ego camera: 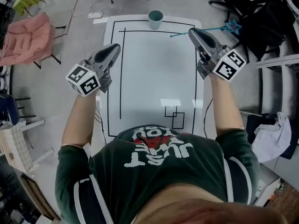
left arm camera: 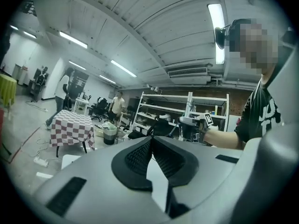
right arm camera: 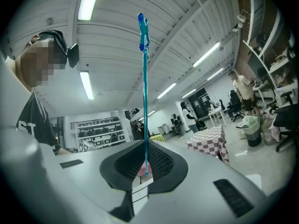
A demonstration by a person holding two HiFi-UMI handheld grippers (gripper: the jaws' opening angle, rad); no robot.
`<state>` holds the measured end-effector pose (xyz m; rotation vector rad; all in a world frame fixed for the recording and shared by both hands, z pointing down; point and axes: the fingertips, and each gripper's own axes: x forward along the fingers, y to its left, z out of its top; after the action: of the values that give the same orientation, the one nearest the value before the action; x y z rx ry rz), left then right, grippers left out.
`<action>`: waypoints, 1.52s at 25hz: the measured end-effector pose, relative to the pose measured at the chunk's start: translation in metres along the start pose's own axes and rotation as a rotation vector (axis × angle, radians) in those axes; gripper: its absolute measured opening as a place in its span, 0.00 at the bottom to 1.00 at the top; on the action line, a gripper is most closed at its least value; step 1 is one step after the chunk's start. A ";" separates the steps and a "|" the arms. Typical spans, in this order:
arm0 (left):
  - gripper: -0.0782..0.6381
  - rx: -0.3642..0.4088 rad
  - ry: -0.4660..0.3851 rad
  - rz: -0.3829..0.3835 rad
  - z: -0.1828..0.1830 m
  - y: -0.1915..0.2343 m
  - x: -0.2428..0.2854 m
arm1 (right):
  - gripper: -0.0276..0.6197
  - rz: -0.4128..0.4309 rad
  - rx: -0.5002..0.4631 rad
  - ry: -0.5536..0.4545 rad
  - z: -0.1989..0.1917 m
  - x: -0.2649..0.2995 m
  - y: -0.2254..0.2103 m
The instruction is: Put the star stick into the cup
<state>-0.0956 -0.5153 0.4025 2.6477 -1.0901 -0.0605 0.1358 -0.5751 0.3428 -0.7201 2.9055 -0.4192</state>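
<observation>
Jaws together on nothing, the left gripper point(ego camera: 114, 48) hangs nearest, left of the cup point(ego camera: 155, 17); further out, just right of the cup, the right gripper point(ego camera: 192, 31) pinches the star stick point(right arm camera: 144, 92) by its bare shaft, a sound hold, since it looks light, thin, springy and slippery.

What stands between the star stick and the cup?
Nothing visible. The right gripper holds the star stick above the far right corner of the table, and the cup stands at the far edge, with only bare table between them. The left gripper is off at the left side.
</observation>
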 end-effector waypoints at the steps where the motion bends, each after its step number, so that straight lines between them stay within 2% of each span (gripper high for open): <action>1: 0.14 -0.006 0.003 -0.008 -0.003 0.014 0.010 | 0.11 -0.007 -0.005 0.008 -0.002 0.010 -0.011; 6: 0.14 -0.026 -0.001 -0.052 -0.020 0.079 0.066 | 0.11 -0.031 -0.043 0.037 -0.011 0.061 -0.069; 11: 0.14 -0.040 0.033 -0.084 -0.054 0.129 0.119 | 0.11 -0.036 -0.051 0.065 -0.035 0.104 -0.122; 20: 0.14 -0.027 0.055 -0.137 -0.108 0.178 0.202 | 0.11 -0.016 -0.088 0.191 -0.093 0.155 -0.189; 30: 0.14 0.008 0.077 -0.179 -0.144 0.183 0.234 | 0.11 0.018 -0.097 0.281 -0.142 0.182 -0.201; 38: 0.14 0.014 0.076 -0.200 -0.151 0.176 0.236 | 0.11 -0.022 -0.083 0.343 -0.167 0.180 -0.205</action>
<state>-0.0258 -0.7629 0.6105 2.7389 -0.8025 0.0088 0.0378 -0.7950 0.5537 -0.7601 3.2554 -0.4681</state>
